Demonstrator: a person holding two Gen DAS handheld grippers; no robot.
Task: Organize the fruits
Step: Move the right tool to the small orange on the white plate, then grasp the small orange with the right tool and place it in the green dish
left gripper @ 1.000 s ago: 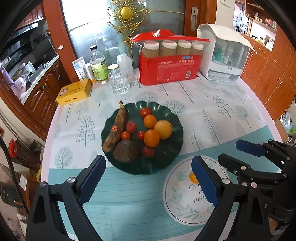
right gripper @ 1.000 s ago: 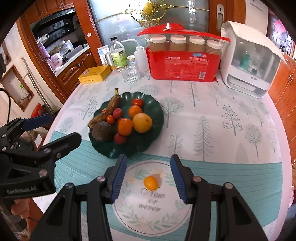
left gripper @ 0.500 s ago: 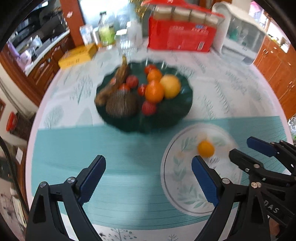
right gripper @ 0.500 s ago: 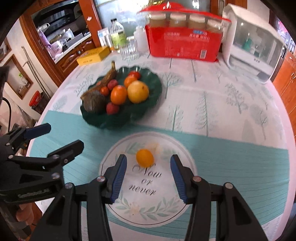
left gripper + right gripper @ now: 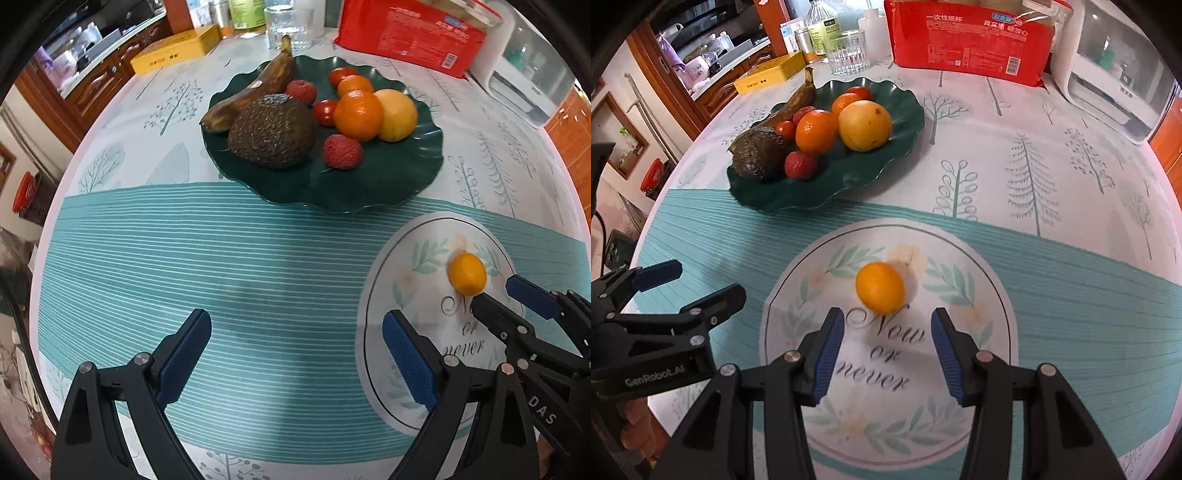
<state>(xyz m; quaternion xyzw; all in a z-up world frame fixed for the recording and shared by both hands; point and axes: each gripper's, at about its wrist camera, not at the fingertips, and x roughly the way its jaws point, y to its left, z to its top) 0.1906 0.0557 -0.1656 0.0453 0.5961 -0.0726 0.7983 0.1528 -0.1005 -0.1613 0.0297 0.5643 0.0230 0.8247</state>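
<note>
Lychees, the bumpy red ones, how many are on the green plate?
2. One lychee lies at the green plate's near side beside the avocado; the other lychee sits farther back by the banana. More may be hidden.

Bare striped cloth (image 5: 221, 266) is lying open on the near left. The loaded green dish (image 5: 369, 184) is blocking the far middle. A small orange fruit (image 5: 880, 288) is sitting alone on the printed circle (image 5: 979, 266), with clear room all around it.

steep close wrist views, shared table (image 5: 258, 280)
</note>
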